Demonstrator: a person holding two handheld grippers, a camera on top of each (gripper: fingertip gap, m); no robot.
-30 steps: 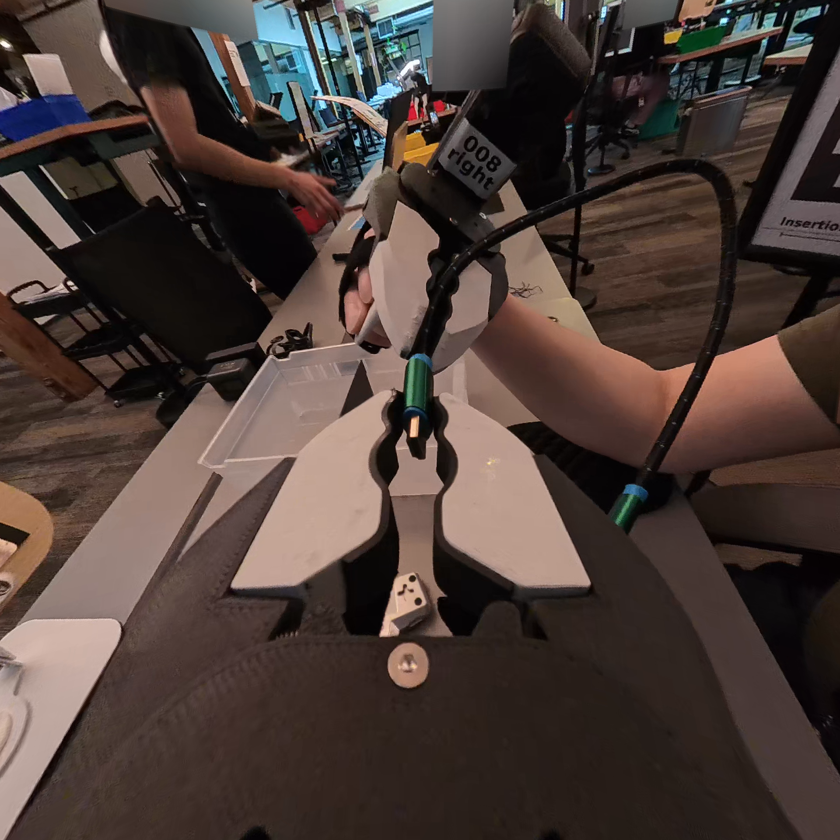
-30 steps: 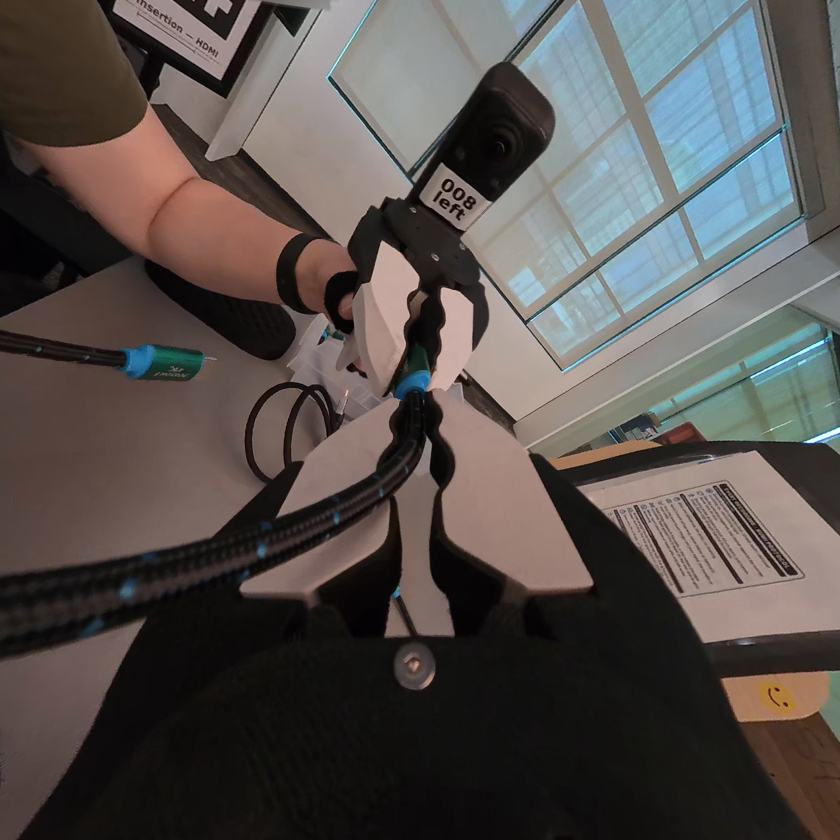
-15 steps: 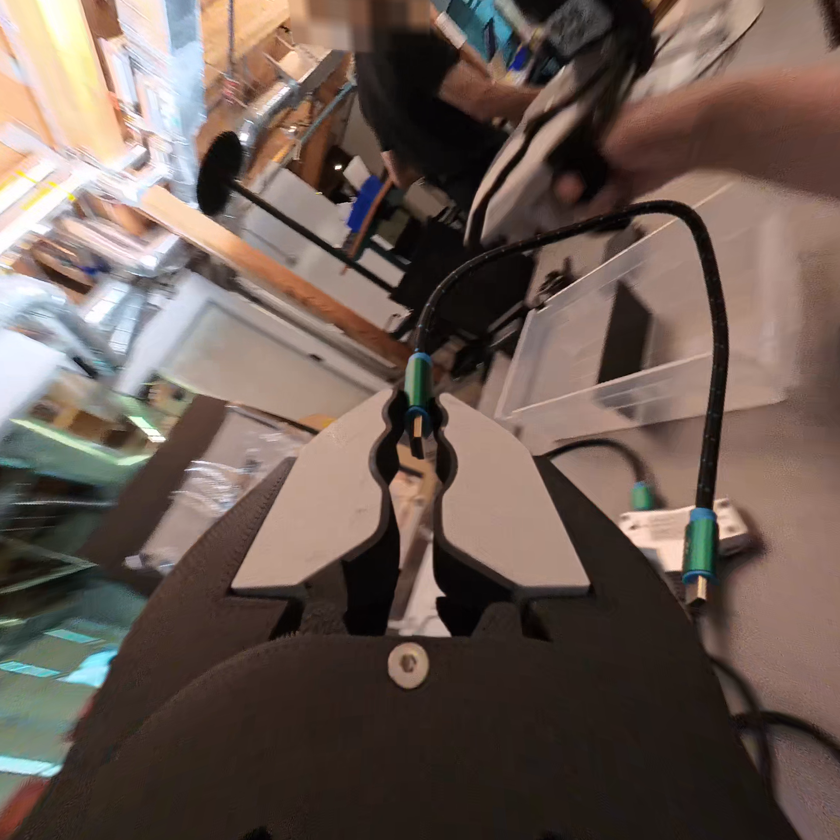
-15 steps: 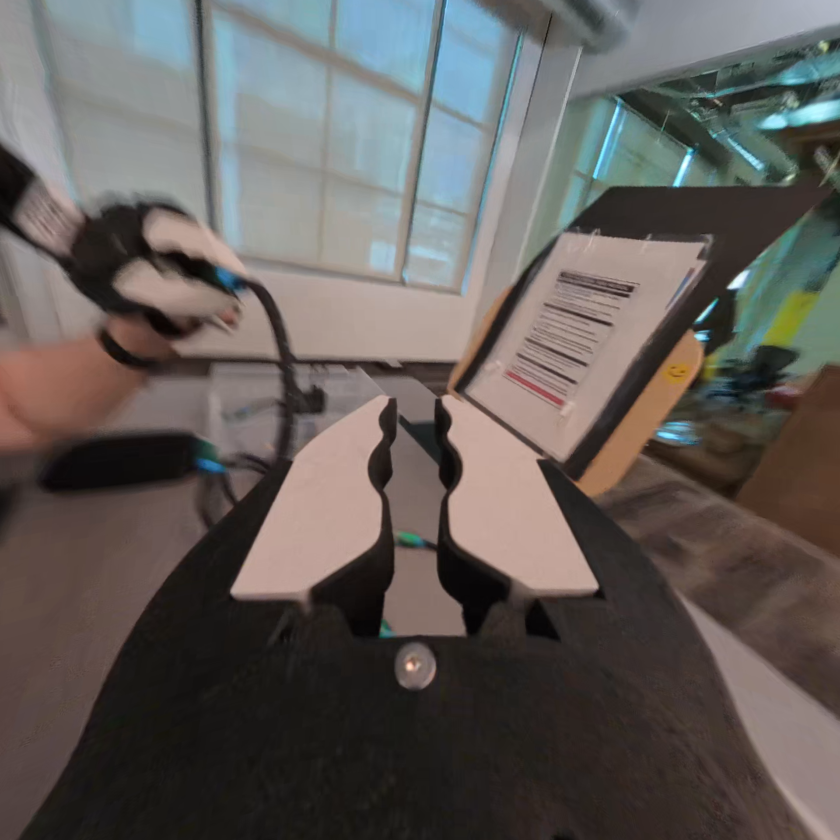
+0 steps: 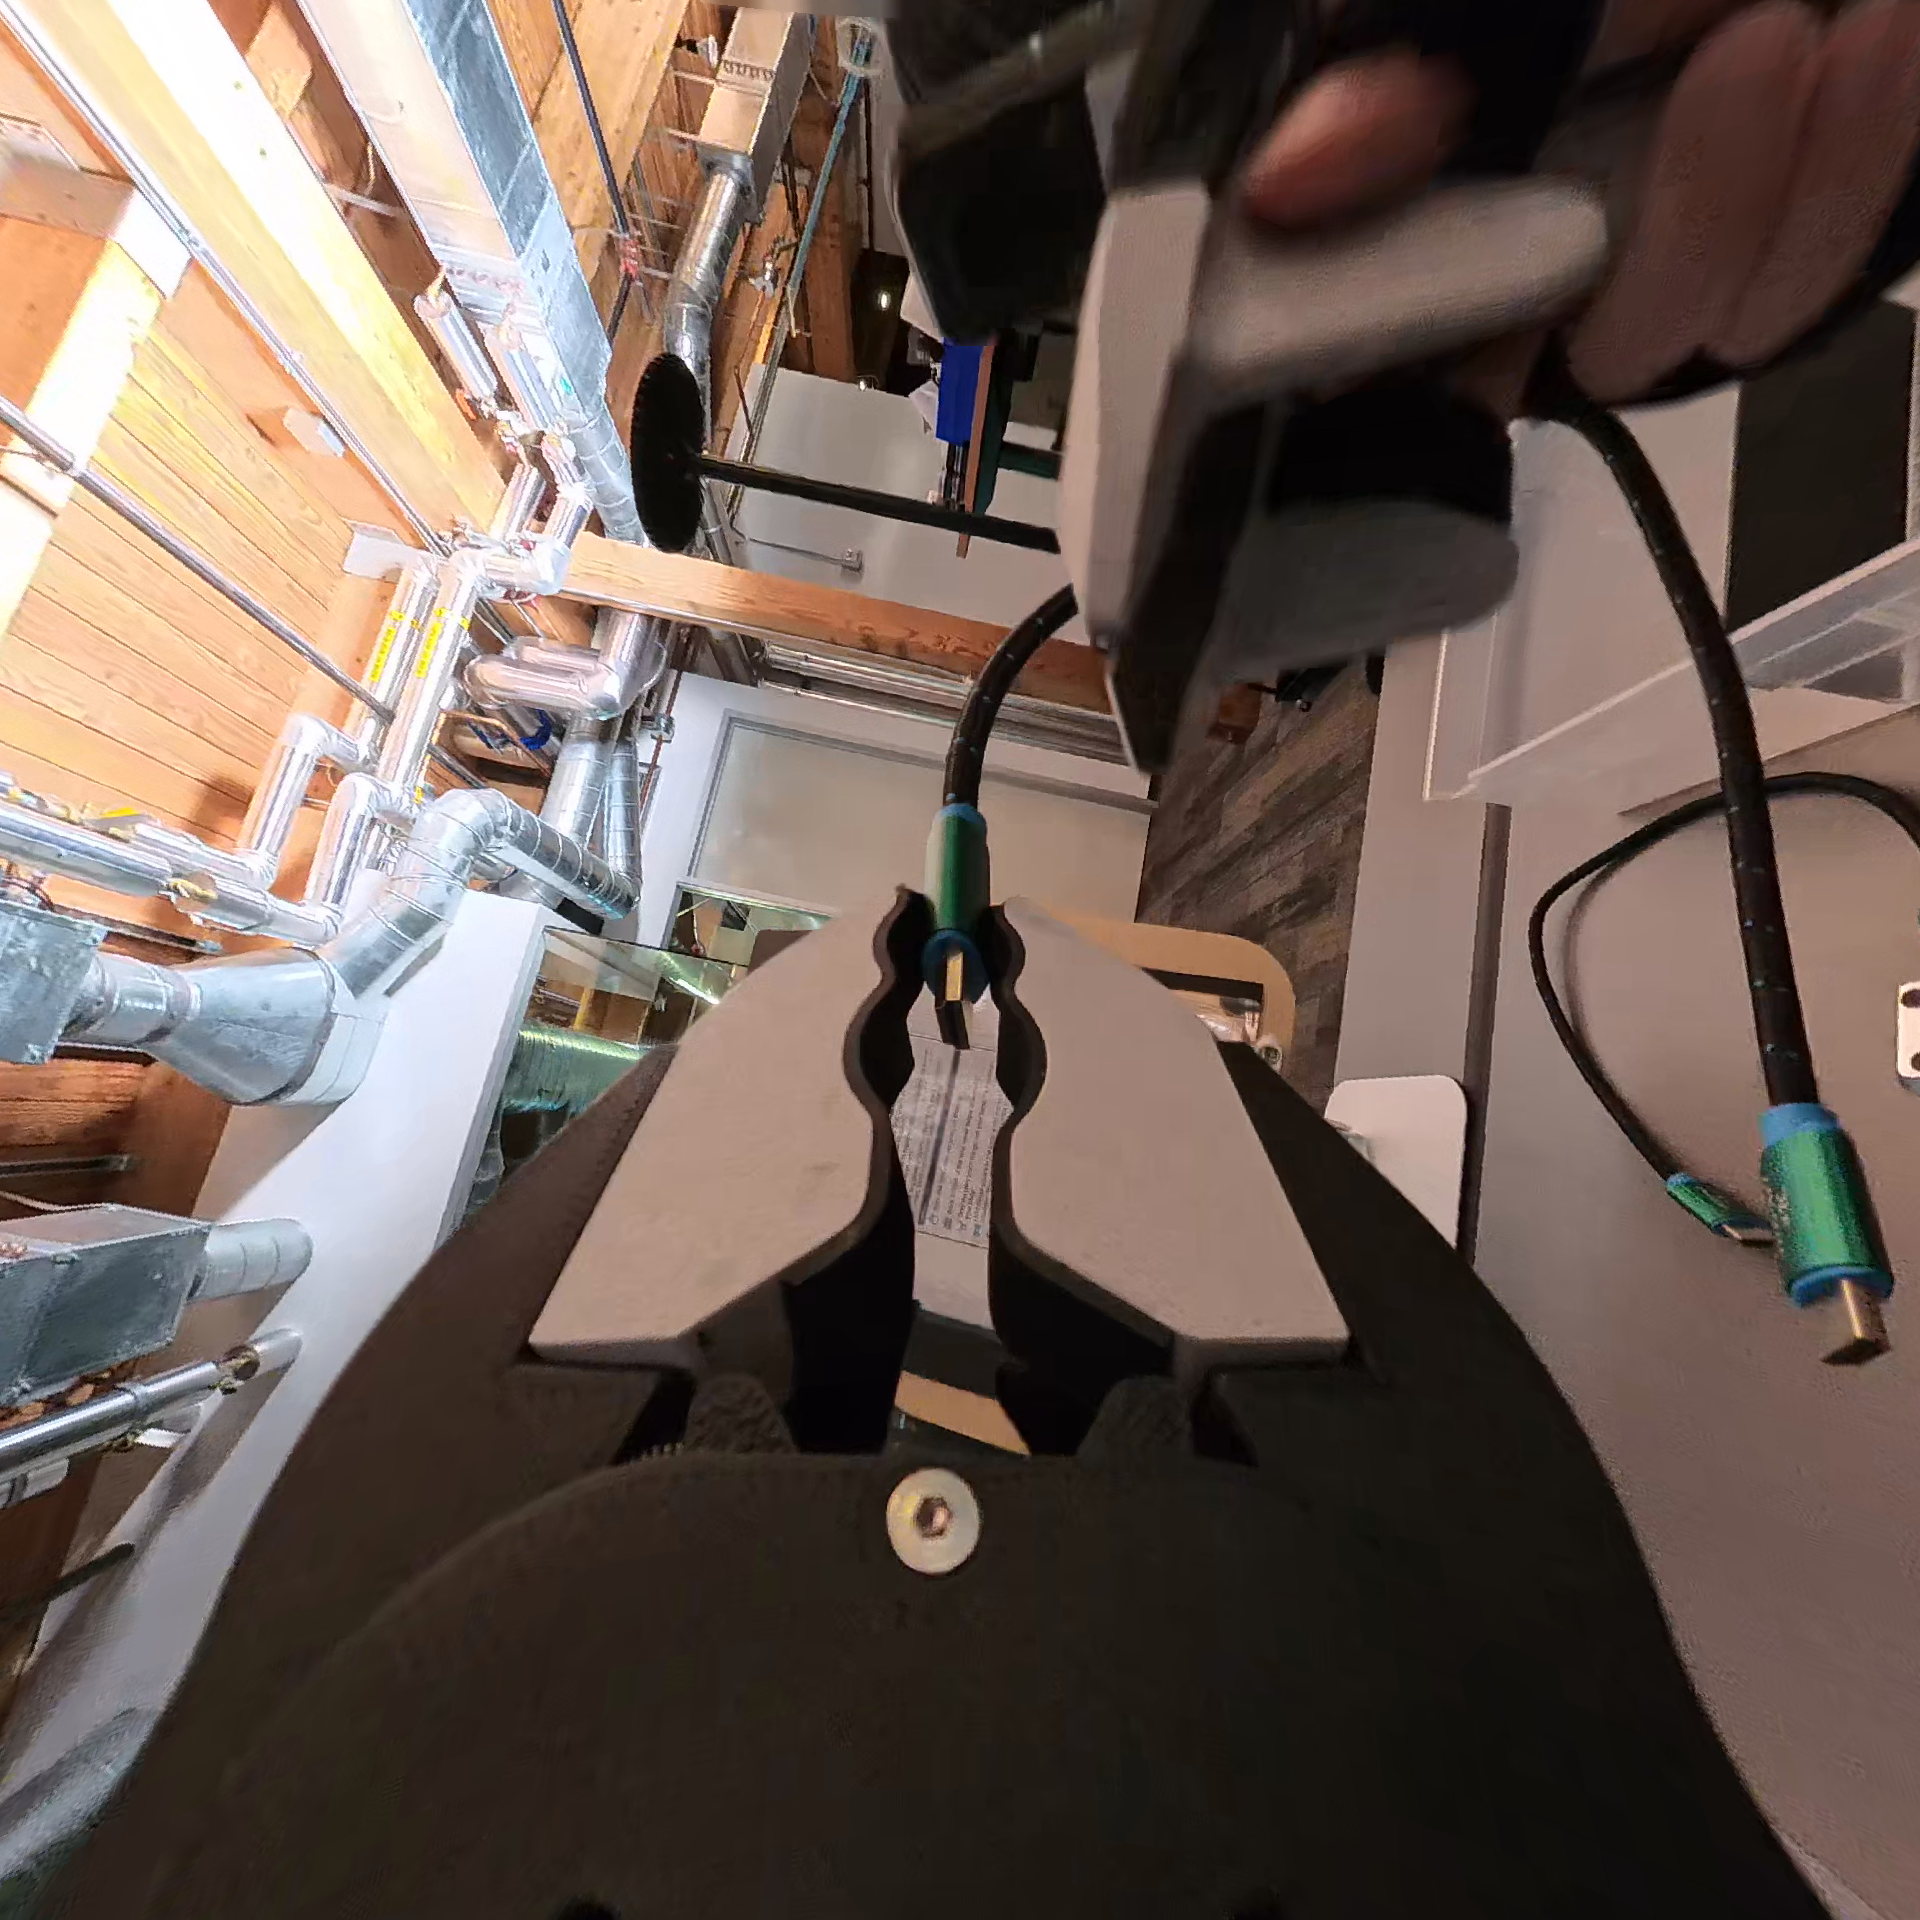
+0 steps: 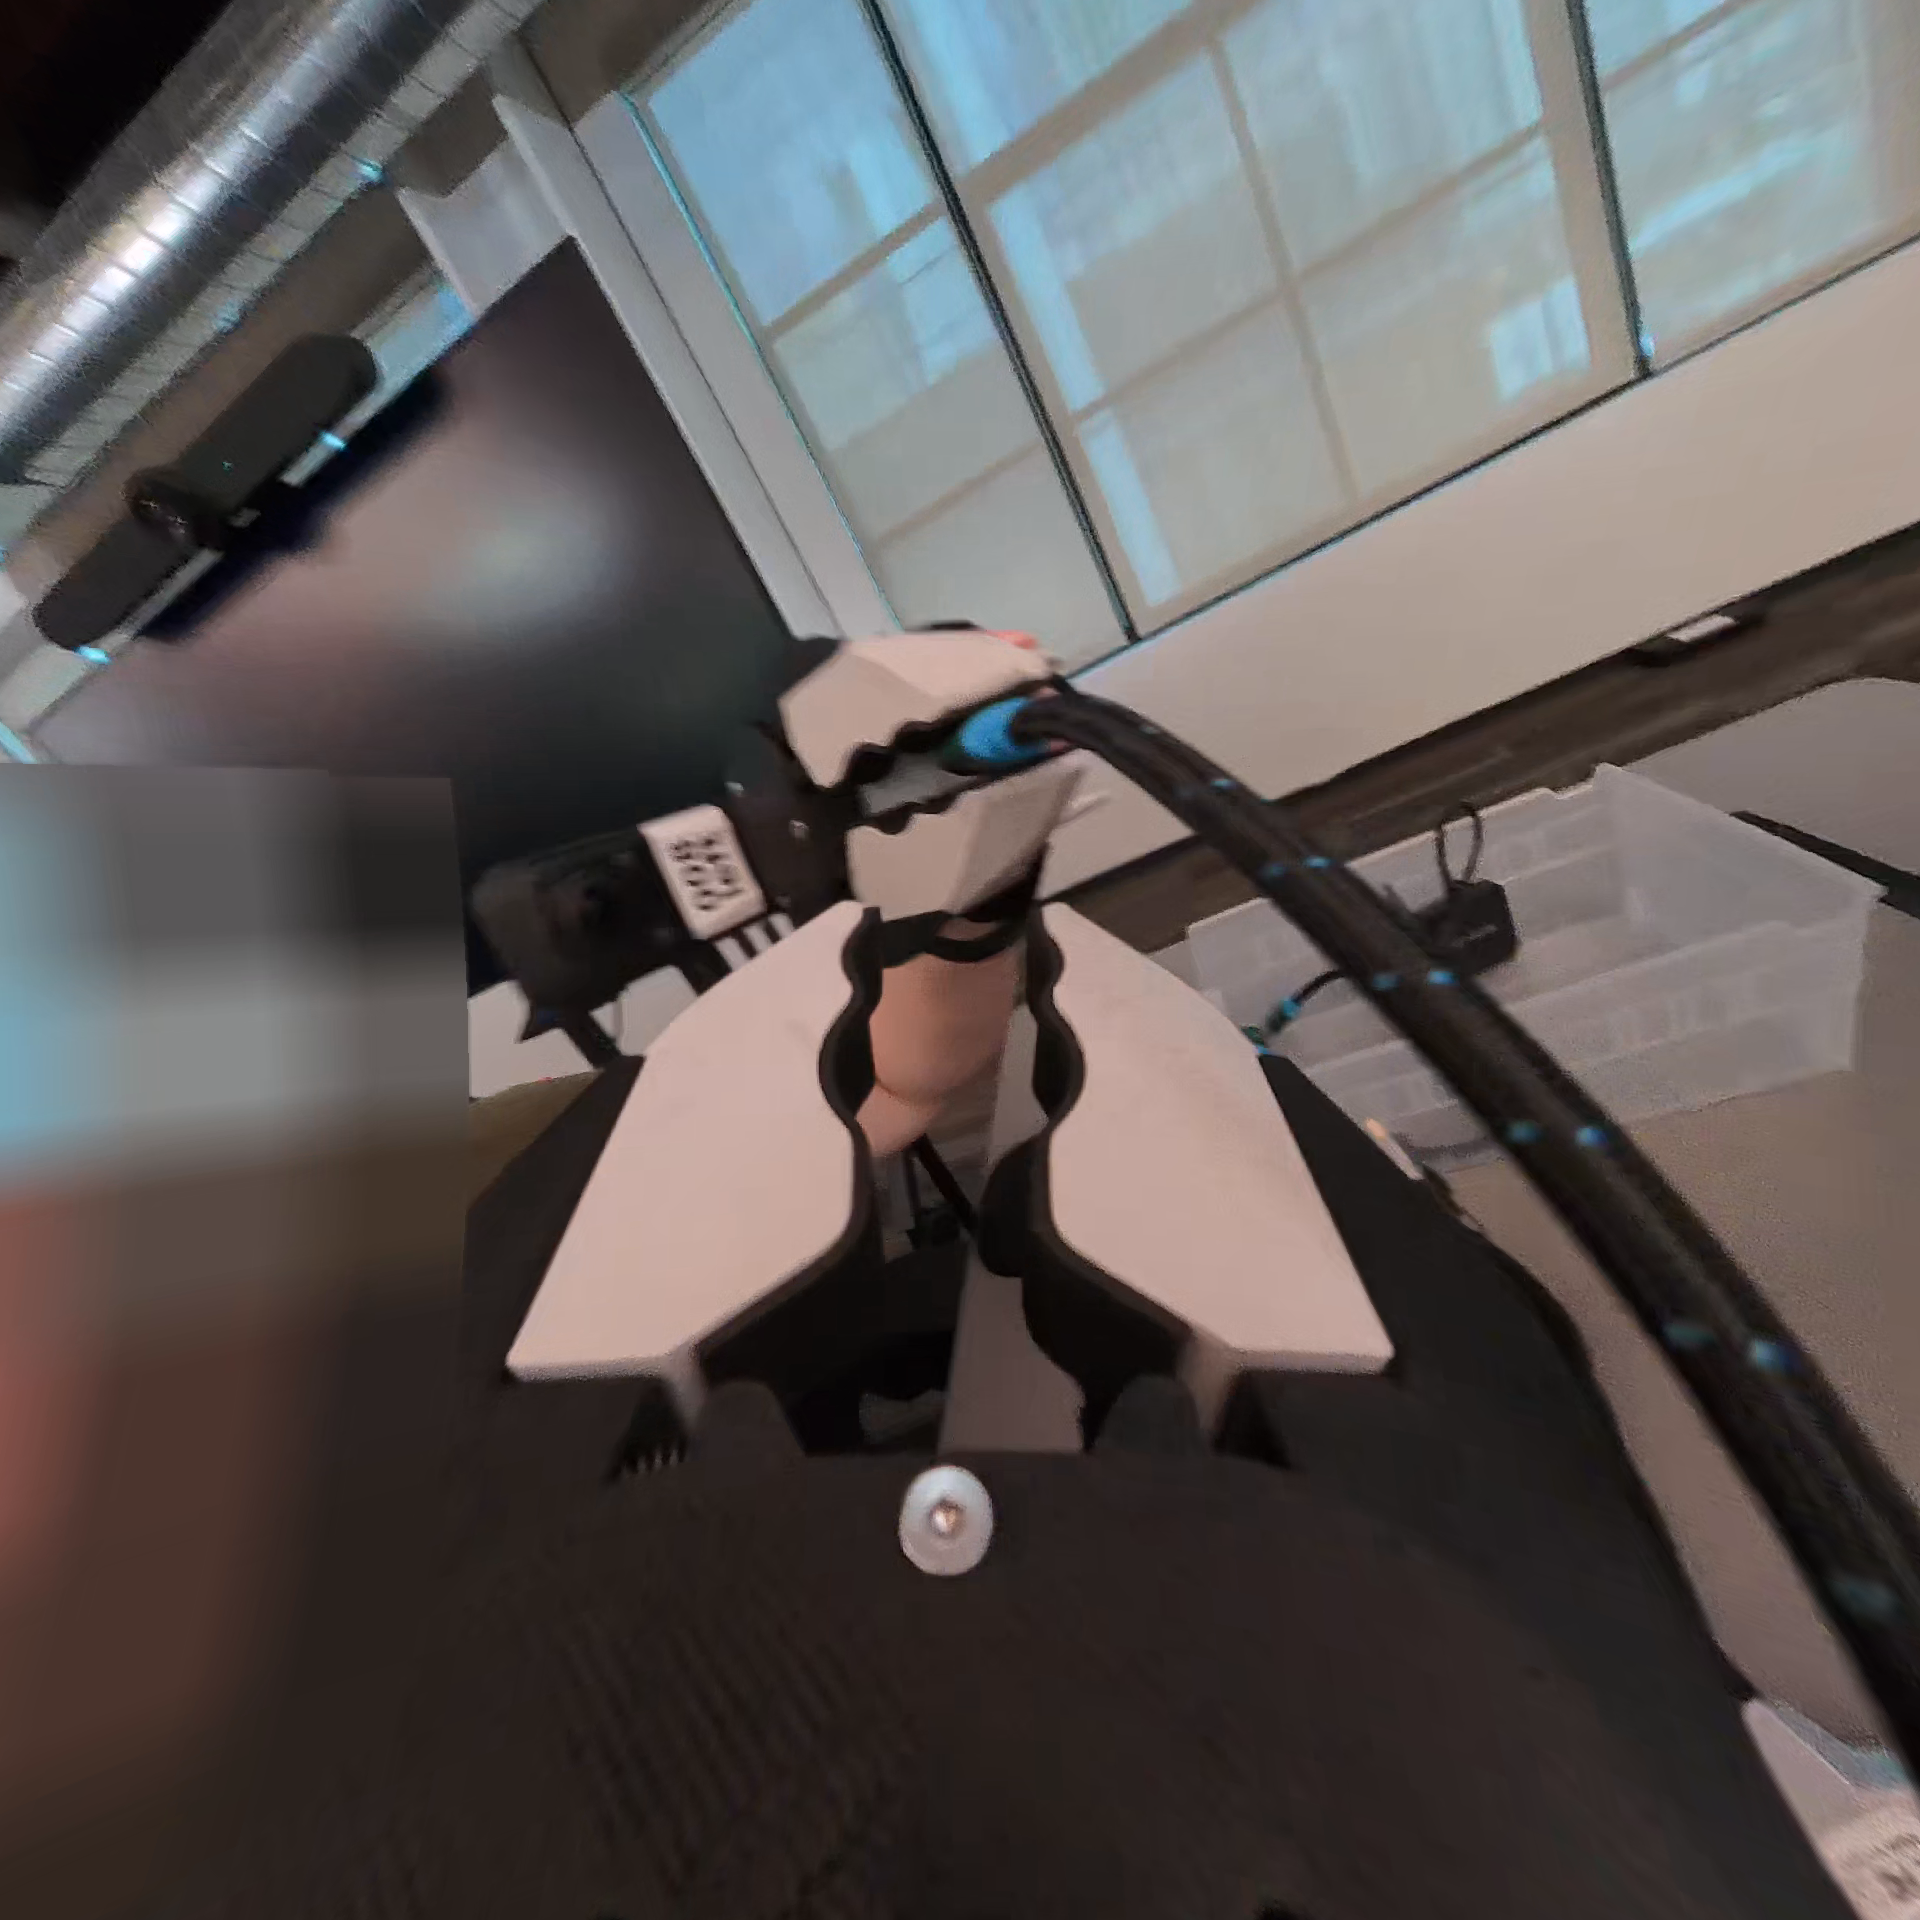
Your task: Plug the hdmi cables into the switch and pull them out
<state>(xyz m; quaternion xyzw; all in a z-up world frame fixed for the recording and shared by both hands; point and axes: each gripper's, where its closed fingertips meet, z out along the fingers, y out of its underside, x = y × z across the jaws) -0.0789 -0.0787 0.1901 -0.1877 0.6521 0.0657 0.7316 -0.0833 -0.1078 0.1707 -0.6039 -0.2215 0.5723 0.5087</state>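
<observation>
My left gripper is shut on the green HDMI plug, with the plug's metal tip pointing back between the fingers. Its black braided cable loops up behind my right gripper, which is blurred and close above. The cable then drops to a second green plug over the grey table. A white corner of the switch shows at the right edge. In the right wrist view my right gripper is open and empty. My left gripper is beyond it, holding the plug.
A thinner black cable with a small green plug lies on the table. A clear plastic tray stands behind; it also shows in the right wrist view with a black adapter in it. A large dark screen stands at the left.
My right gripper has let go of the cable, opened and swung away. My left gripper has rolled onto its side, keeping the plug. Both views have turned sharply.
</observation>
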